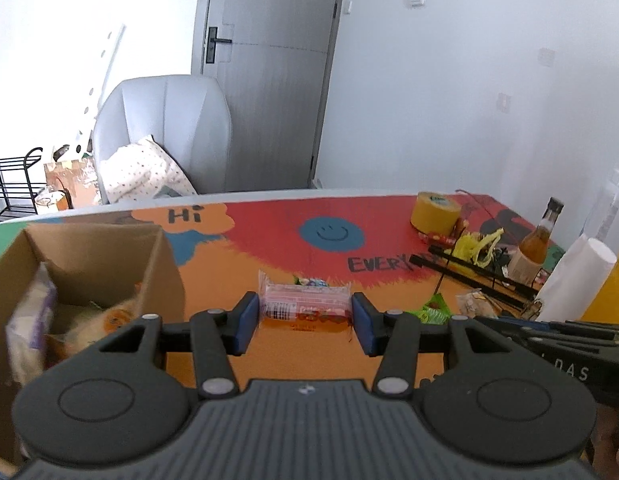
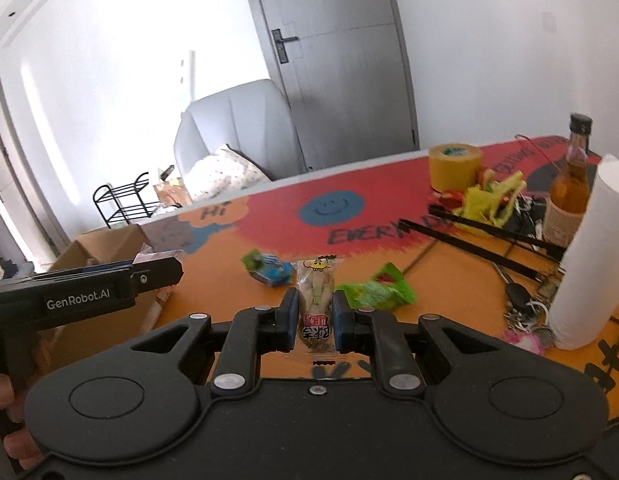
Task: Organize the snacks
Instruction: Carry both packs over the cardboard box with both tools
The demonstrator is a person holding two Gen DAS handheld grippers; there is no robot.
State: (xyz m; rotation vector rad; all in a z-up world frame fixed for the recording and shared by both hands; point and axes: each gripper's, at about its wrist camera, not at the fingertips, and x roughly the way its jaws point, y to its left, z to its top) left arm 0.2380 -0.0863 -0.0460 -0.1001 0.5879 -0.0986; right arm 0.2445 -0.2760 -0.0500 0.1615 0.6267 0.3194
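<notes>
Left tongs point(image 1: 305, 316) clamp a pink snack packet point(image 1: 305, 304) sideways above the colourful table point(image 1: 269, 216), beside a cardboard box point(image 1: 89, 248). Right tongs point(image 2: 315, 320) clamp a clear snack packet point(image 2: 316, 300) lengthwise.

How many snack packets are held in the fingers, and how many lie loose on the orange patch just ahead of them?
Held: 2, a pink packet in the left fingers and a clear packet in the right fingers
Loose: 2, a blue packet and a green packet
Total: 4
</notes>
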